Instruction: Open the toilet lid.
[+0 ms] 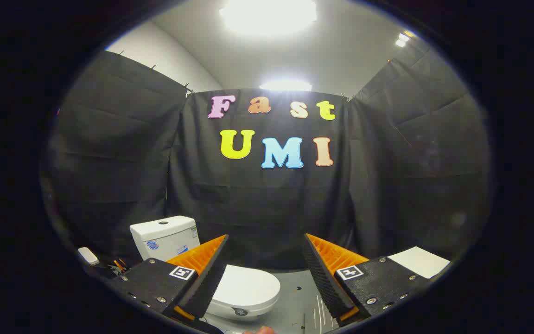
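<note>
Gripper (265, 264) fingers stand spread wide, holding nothing; the white ceramic toilet (230, 287) sits beyond them, its oval plastic lid (248, 285) down.

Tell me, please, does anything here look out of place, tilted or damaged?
Nothing stands out. The toilet lid lies flat and closed, and the cistern behind it stands upright. The hand-held gripper is open above the bowl, touching nothing.

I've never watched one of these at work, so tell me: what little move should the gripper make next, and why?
Probably lower toward the front rim of the closed white oval toilet lid. The gripper is open, holding nothing, with its fingers spread wide above the toilet, and the lid lies flat below and beyond them, ahead of the white cistern.
</note>
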A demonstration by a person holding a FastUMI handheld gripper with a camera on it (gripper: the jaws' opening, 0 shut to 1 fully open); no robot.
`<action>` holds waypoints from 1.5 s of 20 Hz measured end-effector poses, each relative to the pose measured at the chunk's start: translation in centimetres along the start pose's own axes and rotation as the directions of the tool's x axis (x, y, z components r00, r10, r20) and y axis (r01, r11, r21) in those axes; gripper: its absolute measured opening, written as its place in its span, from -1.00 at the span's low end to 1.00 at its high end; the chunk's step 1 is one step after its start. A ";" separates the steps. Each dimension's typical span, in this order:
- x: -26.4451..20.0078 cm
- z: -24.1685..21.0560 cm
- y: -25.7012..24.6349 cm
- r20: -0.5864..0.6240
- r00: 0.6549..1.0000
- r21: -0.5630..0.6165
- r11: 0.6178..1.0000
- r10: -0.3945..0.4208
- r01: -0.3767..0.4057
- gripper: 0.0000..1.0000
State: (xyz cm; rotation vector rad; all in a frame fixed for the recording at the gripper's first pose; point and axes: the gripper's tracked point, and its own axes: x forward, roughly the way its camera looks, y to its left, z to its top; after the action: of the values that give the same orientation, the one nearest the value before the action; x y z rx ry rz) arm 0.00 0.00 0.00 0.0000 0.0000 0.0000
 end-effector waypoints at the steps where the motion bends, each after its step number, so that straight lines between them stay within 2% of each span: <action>1: 0.2 -0.3 -0.2 0.002 1.000 0.005 1.000 -0.003 0.003 0.90; 5: 1.5 -2.0 0.0 -0.016 1.000 0.049 0.999 0.002 -0.001 0.90; 11: 4.3 -4.9 0.0 -0.076 0.997 -0.005 1.000 -0.009 0.009 0.90; 19: 8.7 -3.2 0.6 -0.065 0.997 -0.017 0.999 -0.048 0.047 0.90; 24: 11.6 -1.8 1.6 -0.055 0.997 0.061 0.996 -0.056 0.059 0.90; 26: 12.5 -2.0 1.7 -0.054 0.995 0.083 0.993 -0.081 0.085 0.89; 30: 13.4 -4.0 3.6 -0.090 0.994 0.200 0.977 -0.060 0.077 0.90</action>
State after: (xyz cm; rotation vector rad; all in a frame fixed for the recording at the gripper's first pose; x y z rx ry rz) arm 13.41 3.63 -4.05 0.2043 0.0834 -0.0694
